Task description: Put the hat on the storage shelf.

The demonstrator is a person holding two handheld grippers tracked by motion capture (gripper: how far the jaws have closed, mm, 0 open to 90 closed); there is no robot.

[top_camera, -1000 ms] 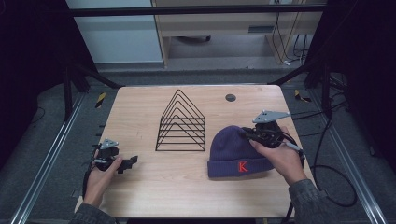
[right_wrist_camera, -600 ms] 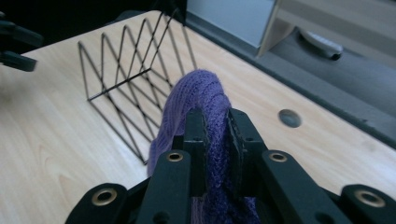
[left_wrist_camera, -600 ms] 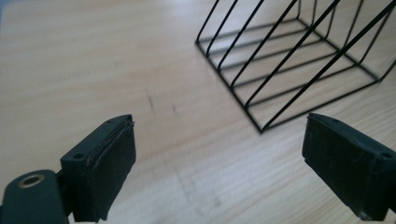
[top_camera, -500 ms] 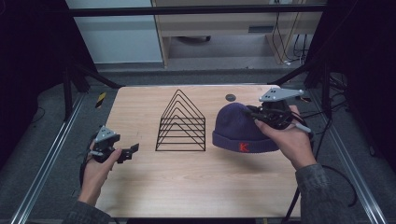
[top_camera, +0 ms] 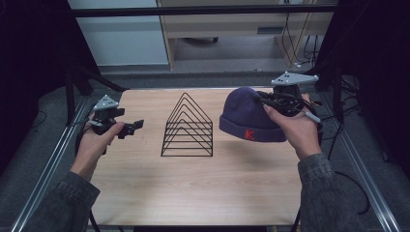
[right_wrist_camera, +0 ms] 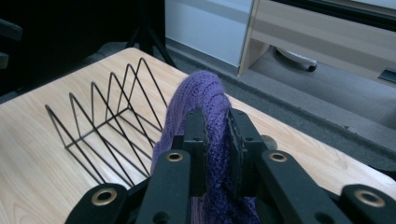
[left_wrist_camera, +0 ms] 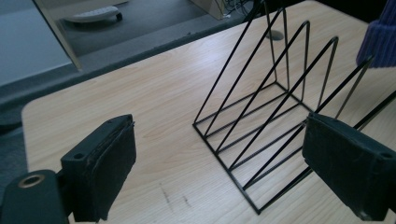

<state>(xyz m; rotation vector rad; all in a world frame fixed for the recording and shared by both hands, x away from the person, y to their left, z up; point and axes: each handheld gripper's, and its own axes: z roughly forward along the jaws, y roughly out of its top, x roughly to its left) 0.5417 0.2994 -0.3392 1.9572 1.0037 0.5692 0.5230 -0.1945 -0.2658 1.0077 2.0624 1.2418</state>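
A purple knit beanie (top_camera: 247, 116) with a red K on its cuff hangs above the table's right side. My right gripper (top_camera: 265, 98) is shut on its knit near the top; in the right gripper view the fabric (right_wrist_camera: 201, 105) is pinched between both jaws. A black wire rack (top_camera: 188, 128) of triangular dividers stands upright at the table's centre. My left gripper (top_camera: 138, 126) is held open at the left, jaws pointing toward the rack (left_wrist_camera: 275, 107), with nothing between its pads (left_wrist_camera: 109, 168). The beanie's edge (left_wrist_camera: 380, 37) shows past the rack.
The wooden table (top_camera: 193, 188) has bare room in front and at its left. A small dark round disc (right_wrist_camera: 267, 140) lies on the table behind the beanie. Metal rails (top_camera: 58, 159) run along both sides. A cabinet and cables (top_camera: 290, 34) stand beyond the far edge.
My right gripper has lifted the beanie off the table and carried it up and away from the person. My left gripper has risen and moved forward toward the rack.
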